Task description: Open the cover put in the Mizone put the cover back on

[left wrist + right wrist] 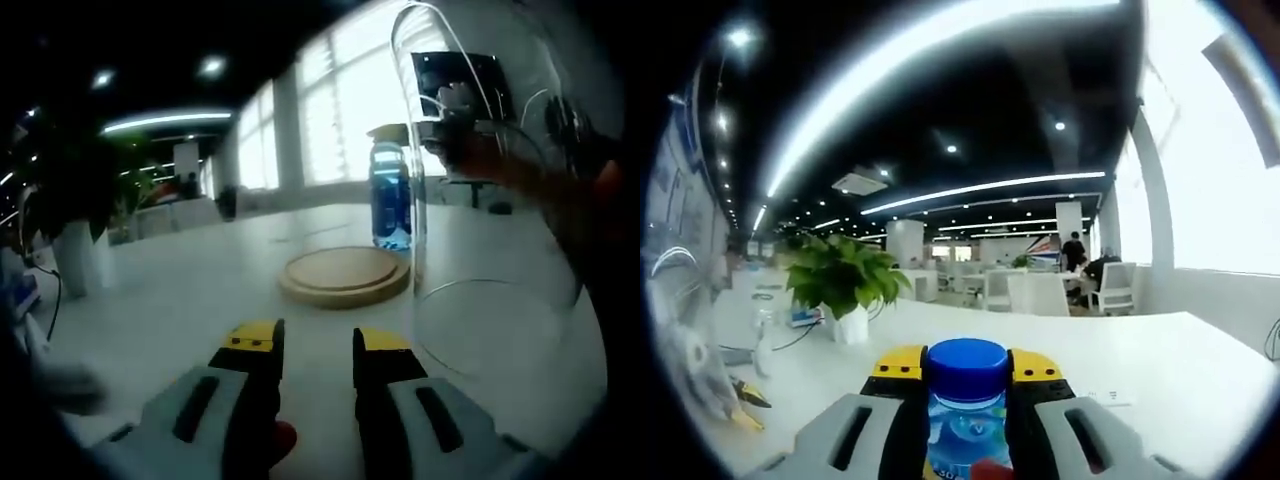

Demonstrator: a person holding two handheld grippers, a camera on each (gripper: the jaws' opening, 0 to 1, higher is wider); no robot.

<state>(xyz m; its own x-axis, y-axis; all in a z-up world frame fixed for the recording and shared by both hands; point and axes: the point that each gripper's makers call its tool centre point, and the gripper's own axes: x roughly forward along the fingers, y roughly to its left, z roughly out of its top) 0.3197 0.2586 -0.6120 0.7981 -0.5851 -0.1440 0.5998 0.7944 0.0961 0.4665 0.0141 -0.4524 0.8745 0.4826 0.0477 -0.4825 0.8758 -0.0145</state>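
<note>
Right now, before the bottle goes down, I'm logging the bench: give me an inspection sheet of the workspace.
Surface: white table, mostly bare.
Job's things: round wooden base uncovered; glass cover off, beside it; Mizone bottle, blue cap on.
Clutter: yellow-and-black items at the table's edge.
Grippers: left gripper open, empty; right gripper shut on the Mizone bottle.
Cables: dark cable beside the potted plant.
Surroundings: open office, bright windows, ceiling strip lights, people far off.

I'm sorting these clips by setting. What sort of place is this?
Probably an open-plan office: long ceiling light strips, rows of white chairs and tables behind, and a potted plant on the big white table.
</note>
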